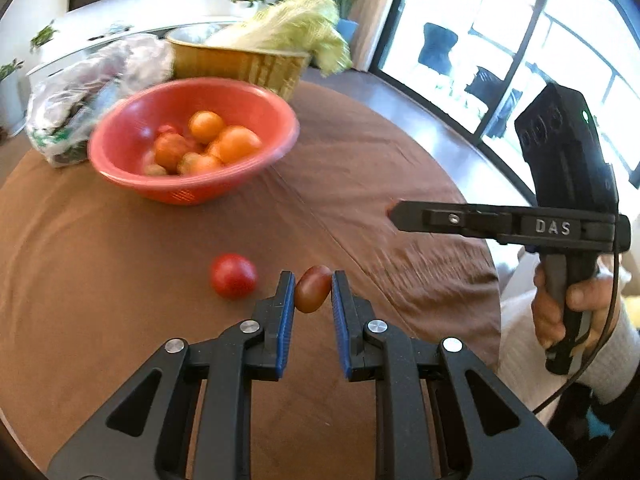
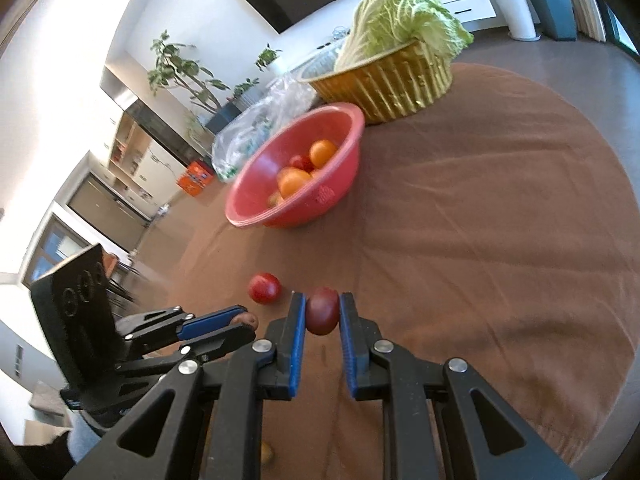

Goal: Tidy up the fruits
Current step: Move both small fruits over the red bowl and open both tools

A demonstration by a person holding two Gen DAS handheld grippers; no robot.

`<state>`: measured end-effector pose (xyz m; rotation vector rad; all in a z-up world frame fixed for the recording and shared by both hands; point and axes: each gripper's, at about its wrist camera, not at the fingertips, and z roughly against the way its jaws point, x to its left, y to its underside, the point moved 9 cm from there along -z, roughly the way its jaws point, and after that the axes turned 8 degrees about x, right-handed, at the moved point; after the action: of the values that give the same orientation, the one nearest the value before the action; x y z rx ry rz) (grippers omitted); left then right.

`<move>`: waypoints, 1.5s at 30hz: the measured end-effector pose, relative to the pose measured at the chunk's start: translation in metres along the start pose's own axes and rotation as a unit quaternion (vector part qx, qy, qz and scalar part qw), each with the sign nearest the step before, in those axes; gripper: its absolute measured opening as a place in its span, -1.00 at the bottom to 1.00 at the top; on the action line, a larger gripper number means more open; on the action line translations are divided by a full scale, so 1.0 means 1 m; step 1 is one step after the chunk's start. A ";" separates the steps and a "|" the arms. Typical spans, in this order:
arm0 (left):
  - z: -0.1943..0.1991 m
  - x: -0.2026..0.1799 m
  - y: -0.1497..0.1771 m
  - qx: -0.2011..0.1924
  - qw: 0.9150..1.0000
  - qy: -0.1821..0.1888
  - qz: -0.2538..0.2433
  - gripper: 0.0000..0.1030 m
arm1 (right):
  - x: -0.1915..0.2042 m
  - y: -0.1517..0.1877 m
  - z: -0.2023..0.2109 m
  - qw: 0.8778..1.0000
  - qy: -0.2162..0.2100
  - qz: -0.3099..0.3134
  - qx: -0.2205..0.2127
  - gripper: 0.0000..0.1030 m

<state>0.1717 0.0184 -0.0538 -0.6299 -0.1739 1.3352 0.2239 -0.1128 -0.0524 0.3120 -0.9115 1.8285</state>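
Note:
My left gripper (image 1: 313,289) is shut on a small brownish-red tomato (image 1: 313,289) above the brown tablecloth; it also shows in the right wrist view (image 2: 245,321). My right gripper (image 2: 322,311) is shut on a dark red tomato (image 2: 322,311); it shows from the side in the left wrist view (image 1: 394,213). A red tomato (image 1: 233,275) lies loose on the cloth, left of both grippers (image 2: 263,287). A red bowl (image 1: 132,176) (image 2: 340,184) further back holds several orange and red fruits (image 1: 236,143) (image 2: 294,182).
A gold basket (image 1: 240,65) (image 2: 392,84) with a napa cabbage (image 1: 292,24) (image 2: 400,12) stands behind the bowl. A clear plastic bag (image 1: 92,88) (image 2: 256,128) lies left of it. The round table's edge (image 1: 496,280) is near on the right. A small yellowish fruit (image 2: 267,453) lies below my right gripper.

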 end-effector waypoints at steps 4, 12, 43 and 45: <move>0.014 0.024 -0.018 -0.022 0.999 -0.007 0.027 -0.67 | 0.011 -0.022 0.000 1.000 -0.021 -0.003 -0.017 -0.64; 0.028 0.070 -0.052 -0.047 0.996 -0.020 0.073 -0.67 | 0.024 -0.069 -0.013 0.998 -0.046 -0.017 -0.037 -0.61; 0.030 0.092 -0.066 -0.061 0.991 -0.096 0.065 -0.20 | 0.036 -0.071 -0.024 0.999 0.022 0.033 -0.037 -0.29; 0.032 0.082 -0.056 -0.057 0.992 -0.094 0.054 -0.20 | 0.040 -0.049 -0.016 0.998 0.035 0.052 -0.028 -0.29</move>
<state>0.2244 0.1010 -0.0178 -0.6166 -0.3759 1.4982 0.2526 -0.0649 -0.0183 0.1668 -0.9435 1.8926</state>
